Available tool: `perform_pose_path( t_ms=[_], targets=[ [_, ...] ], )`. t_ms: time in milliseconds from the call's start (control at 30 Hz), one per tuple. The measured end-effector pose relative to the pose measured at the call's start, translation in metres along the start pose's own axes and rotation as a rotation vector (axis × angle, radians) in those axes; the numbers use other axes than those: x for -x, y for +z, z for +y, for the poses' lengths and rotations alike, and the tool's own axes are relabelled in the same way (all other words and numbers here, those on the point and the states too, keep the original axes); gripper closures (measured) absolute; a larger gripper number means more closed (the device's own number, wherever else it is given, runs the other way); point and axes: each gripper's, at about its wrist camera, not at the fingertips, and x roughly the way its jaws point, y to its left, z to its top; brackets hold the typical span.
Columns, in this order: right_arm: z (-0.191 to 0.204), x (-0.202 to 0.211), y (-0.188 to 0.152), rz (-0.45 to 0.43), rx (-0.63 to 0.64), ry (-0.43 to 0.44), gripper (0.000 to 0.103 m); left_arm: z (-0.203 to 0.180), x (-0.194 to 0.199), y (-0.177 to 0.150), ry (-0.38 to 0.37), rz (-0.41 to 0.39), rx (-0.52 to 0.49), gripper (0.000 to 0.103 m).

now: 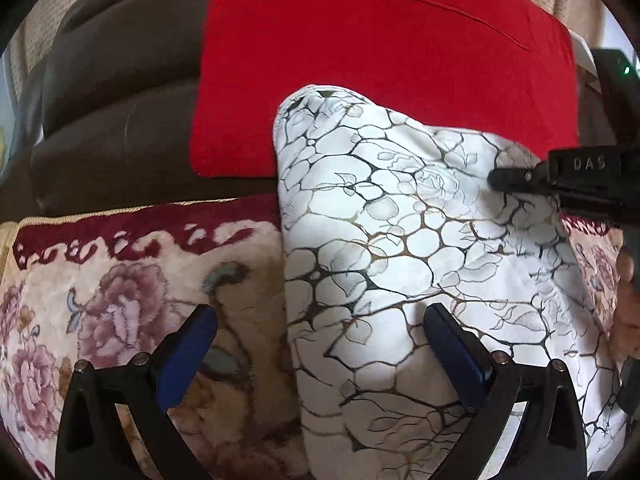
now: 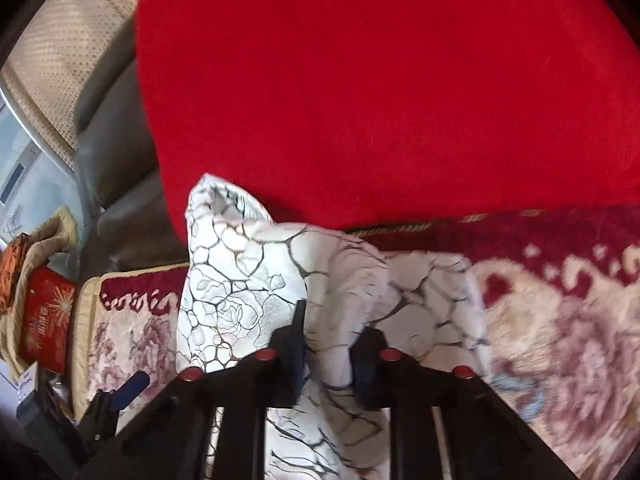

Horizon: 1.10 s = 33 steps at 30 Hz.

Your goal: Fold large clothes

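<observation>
Blue-padded left gripper (image 1: 320,348): jaws wide apart, nothing between the pads, one finger over the floral cover and the other over the garment's near end. White garment (image 1: 400,240): pale cloth printed with a dark, vein-like cell pattern and faint rose outlines, lying on the floral plush seat cover (image 1: 120,300) of a sofa. Its long axis runs from the near edge of the seat away toward the backrest, with the far end bunched into a raised, rounded hump that rests against the lower edge of the red cloth (image 1: 360,60). Right gripper (image 2: 328,344): jaws drawn close together and clamped on a gathered fold of the white garment, which bulges between and above the blue pads; in the left wrist view it enters from the right edge, level with the garment's far part. Red cloth: a broad, plain panel draped over the backrest, with one stitched seam line visible. Sofa upholstery (image 1: 100,120): dark brown, exposed to the left of the red cloth. Seat cover: cream ground, pink flowers, maroon border with gold cord trim. Red printed packet (image 2: 44,320): at the far left of the right wrist view, beside the seat.
</observation>
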Motion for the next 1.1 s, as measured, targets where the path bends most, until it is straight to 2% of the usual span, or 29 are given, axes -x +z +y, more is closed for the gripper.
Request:
perform_pose_path(
  t_ms=[100, 200, 267, 367, 433, 533, 667, 867, 1100],
  targets=[
    [-0.009, 0.009, -0.006, -0.042, 0.015, -0.057, 0.088, -0.011, -0.003, -0.003, 0.028, -0.008, -0.036, 0.001],
    [-0.023, -0.019, -0.013, 0.03, 0.011, -0.097, 0.088, -0.012, -0.003, -0.003, 0.037, -0.009, -0.048, 0.001],
    [-0.032, -0.027, -0.015, 0.062, -0.032, -0.068, 0.084, -0.011, -0.001, -0.004, 0.046, -0.016, -0.051, 0.001],
    [-0.037, -0.008, -0.014, 0.063, -0.086, -0.031, 0.067, -0.009, 0.008, -0.004, 0.059, -0.031, -0.049, 0.001],
    [-0.04, 0.009, -0.016, 0.066, -0.115, -0.007, 0.042, -0.007, 0.014, -0.003, 0.064, -0.045, -0.041, 0.001],
    [-0.039, 0.045, -0.023, -0.011, -0.102, 0.015, 0.041, -0.007, 0.025, -0.003, 0.078, -0.075, -0.037, 0.001],
    [-0.035, 0.081, -0.044, -0.056, -0.05, 0.048, 0.041, -0.002, 0.042, -0.003, 0.094, -0.132, -0.032, 0.001],
    [-0.014, 0.104, -0.083, -0.03, 0.039, 0.034, 0.041, 0.008, 0.064, -0.002, 0.102, -0.196, -0.012, 0.001],
    [-0.008, 0.114, -0.112, 0.002, 0.054, 0.029, 0.041, 0.021, 0.081, -0.004, 0.127, -0.246, 0.012, 0.0]
  ],
)
